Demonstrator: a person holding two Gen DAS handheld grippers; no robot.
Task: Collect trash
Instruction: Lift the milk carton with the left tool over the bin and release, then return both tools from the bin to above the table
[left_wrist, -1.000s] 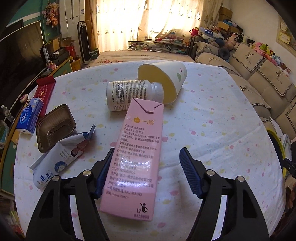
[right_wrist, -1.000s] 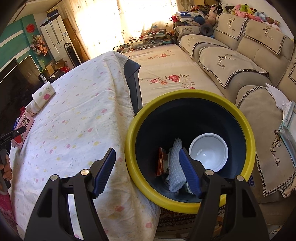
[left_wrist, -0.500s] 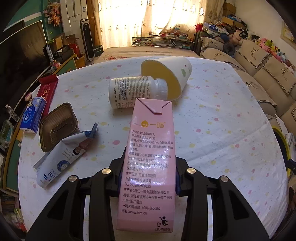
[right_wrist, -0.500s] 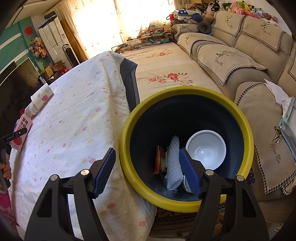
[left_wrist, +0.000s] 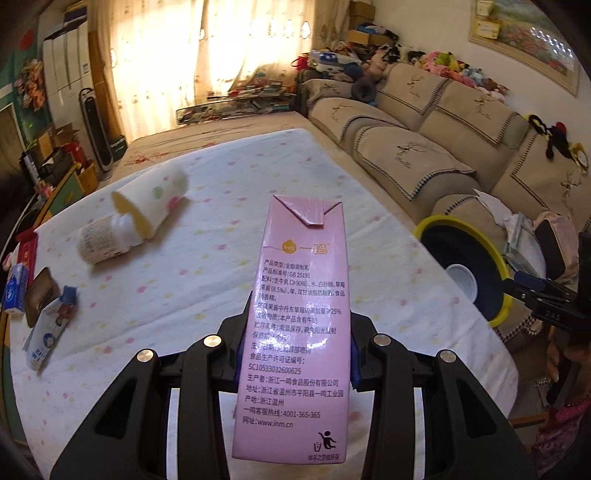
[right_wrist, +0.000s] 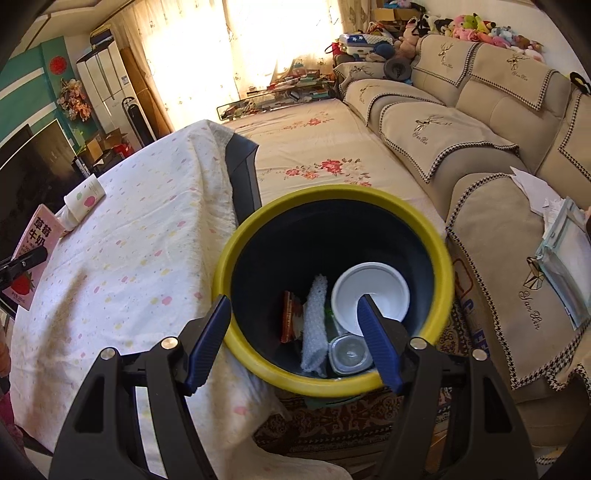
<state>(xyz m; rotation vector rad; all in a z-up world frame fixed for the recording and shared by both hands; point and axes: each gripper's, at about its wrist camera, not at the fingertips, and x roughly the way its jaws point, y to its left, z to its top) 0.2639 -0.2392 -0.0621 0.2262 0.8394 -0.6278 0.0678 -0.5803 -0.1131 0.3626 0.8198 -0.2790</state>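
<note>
Pink carton (left_wrist: 299, 332) hides left gripper (left_wrist: 297, 354) pads; table items (left_wrist: 40, 299) at left blurred.

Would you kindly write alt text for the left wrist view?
The left hand-held gripper holds a pink milk carton above a spotted tablecloth. A yellow-rimmed bin stands to the right; a paper cup lies behind.

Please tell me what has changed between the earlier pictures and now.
The left gripper closed on the pink milk carton, lifted it off the table and swung it toward the yellow-rimmed bin. The right gripper stayed open and empty over the bin. The paper cup and white bottle stayed lying on the table.
</note>
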